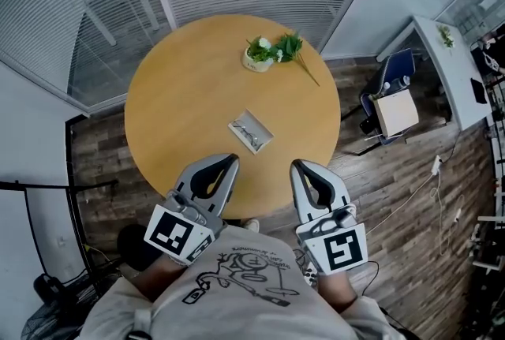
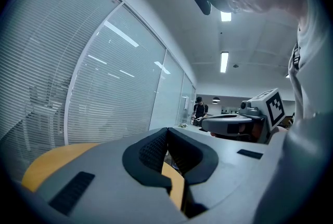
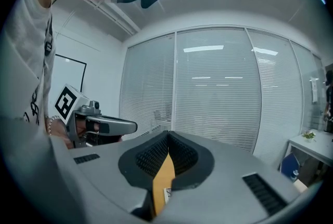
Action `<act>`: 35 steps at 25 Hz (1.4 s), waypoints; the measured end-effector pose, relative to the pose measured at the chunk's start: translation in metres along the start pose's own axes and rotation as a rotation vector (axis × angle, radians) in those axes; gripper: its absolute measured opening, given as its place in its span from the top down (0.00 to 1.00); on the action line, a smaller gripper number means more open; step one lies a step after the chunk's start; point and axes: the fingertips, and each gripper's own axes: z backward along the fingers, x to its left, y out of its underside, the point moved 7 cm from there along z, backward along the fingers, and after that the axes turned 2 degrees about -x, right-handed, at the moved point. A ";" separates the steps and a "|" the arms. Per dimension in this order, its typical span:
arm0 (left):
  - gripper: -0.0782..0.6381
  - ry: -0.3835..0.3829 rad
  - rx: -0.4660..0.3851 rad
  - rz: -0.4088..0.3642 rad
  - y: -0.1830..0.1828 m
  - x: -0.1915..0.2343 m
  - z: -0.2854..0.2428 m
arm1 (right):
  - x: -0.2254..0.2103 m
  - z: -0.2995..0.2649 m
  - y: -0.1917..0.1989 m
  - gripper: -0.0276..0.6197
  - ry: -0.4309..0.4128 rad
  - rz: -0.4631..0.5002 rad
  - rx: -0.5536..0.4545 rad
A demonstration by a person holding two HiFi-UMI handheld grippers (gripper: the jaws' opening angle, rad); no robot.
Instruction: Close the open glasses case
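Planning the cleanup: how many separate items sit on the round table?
2. The open glasses case lies mid-table; a small potted plant stands near the far edge. The left gripper and right gripper cover part of the near edge.

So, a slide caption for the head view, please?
Left claw and right claw, both shut, near open grey glasses case on round wooden table.

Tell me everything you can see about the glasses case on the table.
The glasses case is a small, pale grey rectangular box, lying open and flat with thin dark-framed glasses inside. It sits turned diagonally near the middle of the round wooden table. Neither the left gripper nor the right gripper touches it; both are short of it, jaws together.
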 end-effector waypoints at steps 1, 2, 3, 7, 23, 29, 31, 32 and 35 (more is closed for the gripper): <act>0.87 0.003 0.000 0.000 -0.001 0.004 -0.001 | 0.000 -0.004 0.000 0.94 0.000 0.002 0.001; 0.87 0.005 0.000 0.000 -0.001 0.007 -0.003 | 0.000 -0.007 -0.001 0.94 0.001 0.004 0.002; 0.87 0.008 0.001 0.001 -0.002 0.010 -0.004 | 0.000 -0.011 -0.001 0.94 0.001 0.005 0.004; 0.87 0.016 0.007 0.009 0.000 0.027 -0.010 | 0.000 -0.029 0.002 0.94 0.006 0.005 0.013; 0.87 0.064 0.047 0.032 0.012 0.093 -0.020 | 0.013 -0.098 0.020 0.94 -0.013 0.027 0.132; 0.87 0.061 0.052 0.034 0.017 0.101 -0.023 | 0.013 -0.111 0.025 0.94 0.001 0.018 0.108; 0.87 0.055 0.052 0.033 0.020 0.103 -0.025 | 0.012 -0.116 0.025 0.94 0.003 0.010 0.081; 0.87 0.052 0.052 0.032 0.021 0.104 -0.026 | 0.012 -0.118 0.026 0.94 0.000 0.008 0.078; 0.87 0.045 0.047 0.028 0.026 0.108 -0.029 | 0.010 -0.121 0.030 0.94 -0.010 0.014 0.090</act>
